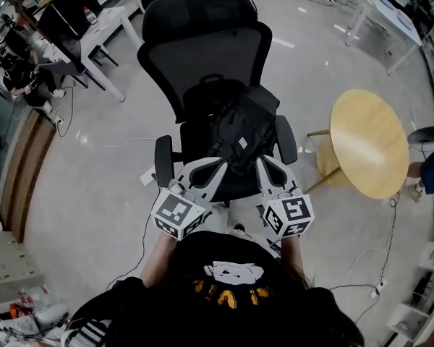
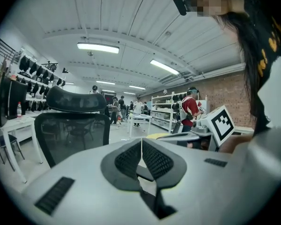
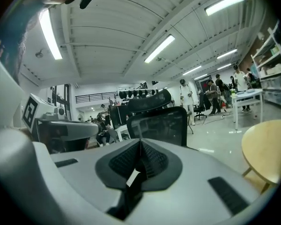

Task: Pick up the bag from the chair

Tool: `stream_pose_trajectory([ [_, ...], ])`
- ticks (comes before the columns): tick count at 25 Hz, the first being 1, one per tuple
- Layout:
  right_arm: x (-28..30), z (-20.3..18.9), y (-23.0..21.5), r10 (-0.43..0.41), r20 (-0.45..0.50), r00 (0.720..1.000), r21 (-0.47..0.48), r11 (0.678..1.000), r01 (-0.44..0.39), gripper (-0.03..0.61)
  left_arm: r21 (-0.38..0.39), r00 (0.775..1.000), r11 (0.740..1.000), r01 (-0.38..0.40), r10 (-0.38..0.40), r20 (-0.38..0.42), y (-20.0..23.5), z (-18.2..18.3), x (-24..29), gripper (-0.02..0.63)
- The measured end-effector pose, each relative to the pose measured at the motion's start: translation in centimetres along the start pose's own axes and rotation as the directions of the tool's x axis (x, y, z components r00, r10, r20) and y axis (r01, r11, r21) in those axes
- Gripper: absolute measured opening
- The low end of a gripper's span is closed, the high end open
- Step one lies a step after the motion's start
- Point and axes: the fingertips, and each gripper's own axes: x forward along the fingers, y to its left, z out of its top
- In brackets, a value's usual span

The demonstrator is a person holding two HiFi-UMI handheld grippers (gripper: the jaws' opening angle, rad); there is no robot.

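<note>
A black bag (image 1: 239, 125) lies on the seat of a black mesh office chair (image 1: 202, 56), with a small white label on its near side. I hold both grippers low at the seat's front edge, pointing at the bag's near end. The left gripper (image 1: 215, 166) has its tips at the bag's lower left, and its pads meet with nothing between them (image 2: 141, 142). The right gripper (image 1: 262, 163) is at the bag's lower right, pads also together (image 3: 140, 144). Dark cloth and the white label show behind its tips. Both gripper views show the chair's back (image 2: 72, 135) (image 3: 157, 125).
A round wooden table (image 1: 369, 143) stands right of the chair, also in the right gripper view (image 3: 267, 149). A white desk (image 1: 108, 24) is at the back left, with a seated person (image 1: 25, 78) beyond it. Cables trail over the glossy floor.
</note>
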Motion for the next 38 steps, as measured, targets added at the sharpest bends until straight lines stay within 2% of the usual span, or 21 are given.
stream_pose_trajectory([
  [5,3.9,-0.6,-3.1,-0.059,-0.049,0.997,-0.017,0.998,0.058,0.006,-0.002,0.999,0.999,0.045,-0.045,-0.023,2.9,-0.2,2.6,0.011],
  [9,7.1,-1.8,-5.6,-0.104,-0.116,0.988,-0.078,0.992,0.095,0.006,-0.017,0.998,0.998,0.055,-0.056,-0.032,5.5,-0.3,4.3,0.011],
  [16,12.3,-4.7,-11.9,-0.192,-0.245,0.950,-0.145,0.976,0.160,0.013,-0.035,0.995,0.997,0.071,-0.073,-0.066,8.9,-1.3,6.0,0.011],
  [17,13.0,-5.4,-13.0,-0.202,-0.268,0.942,-0.153,0.974,0.165,0.042,-0.036,0.995,0.997,0.074,-0.076,-0.071,9.1,-1.5,6.2,0.011],
  [18,13.6,-6.1,-14.0,-0.211,-0.295,0.932,-0.161,0.972,0.169,0.108,-0.037,0.994,0.996,0.076,-0.079,-0.075,9.4,-1.7,6.5,0.011],
  [19,14.2,-6.8,-15.1,-0.221,-0.321,0.921,-0.168,0.970,0.174,0.140,-0.039,0.994,0.996,0.077,-0.080,-0.079,9.6,-1.8,6.7,0.011],
  [23,16.5,-9.8,-19.9,-0.291,-0.408,0.865,-0.187,0.954,0.233,0.181,-0.049,0.992,0.996,0.078,-0.082,-0.093,11.1,-2.3,7.4,0.011],
  [25,17.4,-11.5,-22.1,-0.319,-0.462,0.827,-0.189,0.947,0.260,0.226,-0.054,0.991,0.996,0.077,-0.082,-0.102,12.0,-2.4,7.5,0.011],
  [29,18.7,-14.8,-25.1,-0.331,-0.573,0.750,-0.185,0.943,0.276,0.262,-0.057,0.989,0.996,0.075,-0.081,-0.121,13.4,-2.7,7.6,0.011],
  [34,20.8,-17.9,-26.0,-0.291,-0.636,0.715,-0.116,0.952,0.284,0.274,-0.070,0.987,0.996,0.059,-0.069,-0.144,14.8,-3.7,7.8,0.011],
  [38,21.6,-19.0,-27.2,-0.353,-0.627,0.694,-0.129,0.926,0.355,0.268,-0.078,0.987,0.996,0.046,-0.057,-0.153,15.4,-4.2,7.8,0.011],
])
